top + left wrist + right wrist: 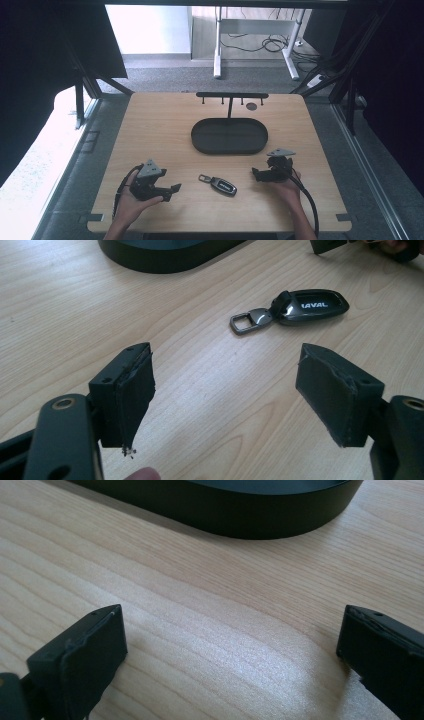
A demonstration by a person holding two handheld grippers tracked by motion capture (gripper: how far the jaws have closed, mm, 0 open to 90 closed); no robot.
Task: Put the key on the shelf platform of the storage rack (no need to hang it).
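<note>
A dark car key fob (223,185) with a metal loop lies on the wooden table (165,125) near the front, between the two hands. My left gripper (172,192) rests to its left, jaws pointing right toward it. In the left gripper view the left gripper (227,365) stands open with bare wood between its pads, and the fob (310,306) lies a little beyond. My right gripper (256,174) sits right of the fob, pointing left. In its own view the right gripper (232,625) is open over bare wood, with nothing between its pads.
A black oval tray (229,148) sits mid-table behind the fob, its wall (225,515) close ahead of the right gripper. A black T-shaped rack with small hooks (231,95) rises from the tray's back. Table edges run close on both sides.
</note>
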